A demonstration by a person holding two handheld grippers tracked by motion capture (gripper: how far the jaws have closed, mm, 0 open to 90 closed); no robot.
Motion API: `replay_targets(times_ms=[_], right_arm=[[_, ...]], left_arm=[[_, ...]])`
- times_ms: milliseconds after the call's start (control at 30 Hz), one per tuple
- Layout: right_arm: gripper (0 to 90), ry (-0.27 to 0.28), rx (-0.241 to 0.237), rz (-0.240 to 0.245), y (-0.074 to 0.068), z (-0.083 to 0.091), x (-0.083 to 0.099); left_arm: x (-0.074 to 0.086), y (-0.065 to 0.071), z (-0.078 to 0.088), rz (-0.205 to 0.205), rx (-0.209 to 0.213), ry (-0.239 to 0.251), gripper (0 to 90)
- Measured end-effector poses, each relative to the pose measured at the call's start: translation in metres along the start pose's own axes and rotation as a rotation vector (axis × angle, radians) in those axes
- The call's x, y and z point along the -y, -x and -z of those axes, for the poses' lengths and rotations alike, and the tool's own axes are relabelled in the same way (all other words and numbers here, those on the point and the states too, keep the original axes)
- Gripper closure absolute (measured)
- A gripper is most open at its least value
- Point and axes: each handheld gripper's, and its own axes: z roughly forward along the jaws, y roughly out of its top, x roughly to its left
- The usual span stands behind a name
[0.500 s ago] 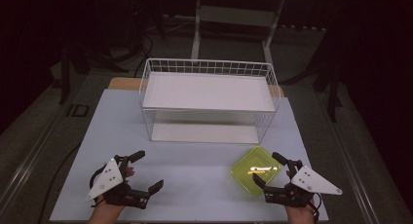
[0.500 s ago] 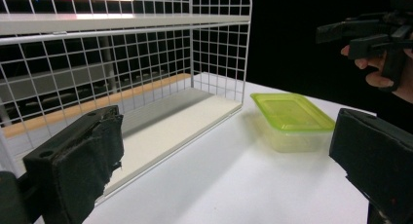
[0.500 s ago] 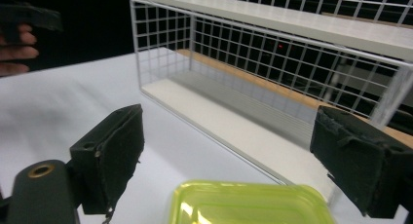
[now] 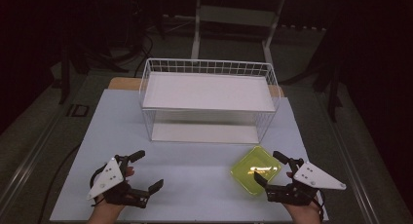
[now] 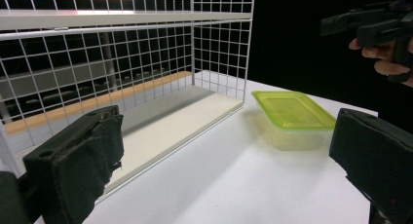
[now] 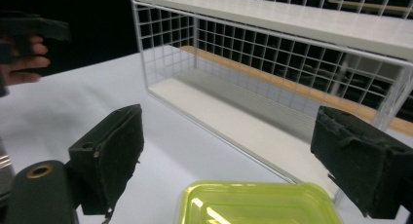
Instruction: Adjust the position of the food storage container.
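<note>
One green lidded box (image 4: pixel 255 169) sits on the table (image 4: pixel 195 185) just in front of the wire rack (image 4: pixel 208 100), toward its right end. The right gripper (image 4: pixel 272 170), jaws spread, is just beside the box and far nearer than the left gripper (image 4: pixel 146 170), also spread and empty.

A white table (image 4: pixel 195 185) holds a white wire rack (image 4: pixel 208 100) with two flat shelves at the back and a green plastic box (image 4: pixel 255 168) with its lid on, just in front of the rack's right end, with dark floor all around.
</note>
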Motion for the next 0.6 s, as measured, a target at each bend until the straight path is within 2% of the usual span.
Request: replay_targets(times_ms=[133,200,333,400,433,500,600], right_arm=[[17.5,-0.033,-0.025,0.023,-0.001,0.004,0.001],[27.8,-0.057,-0.043,0.026,0.0,0.006,0.004],[38.1,-0.119,-0.056,0.016,0.003,0.009,0.014],[44.8,-0.139,-0.06,0.008,0.005,0.011,0.019],[44.8,-0.139,-0.06,0.008,0.005,0.011,0.019],[52.8,-0.166,-0.07,-0.019,0.008,0.014,0.026],[60.5,-0.204,-0.063,-0.015,0.009,0.015,0.034]], left_arm=[[0.0,0.002,-0.002,-0.007,0.01,-0.008,0.0],[0.001,0.002,-0.003,-0.01,0.011,-0.012,0.0],[0.001,0.004,-0.005,-0.013,0.019,-0.014,0.0],[0.001,0.005,-0.006,-0.016,0.019,-0.019,0.0],[0.001,0.005,-0.006,-0.016,0.019,-0.019,0.0],[0.001,0.006,-0.007,-0.021,0.024,-0.022,0.0],[0.001,0.007,-0.008,-0.027,0.027,-0.027,0.0]])
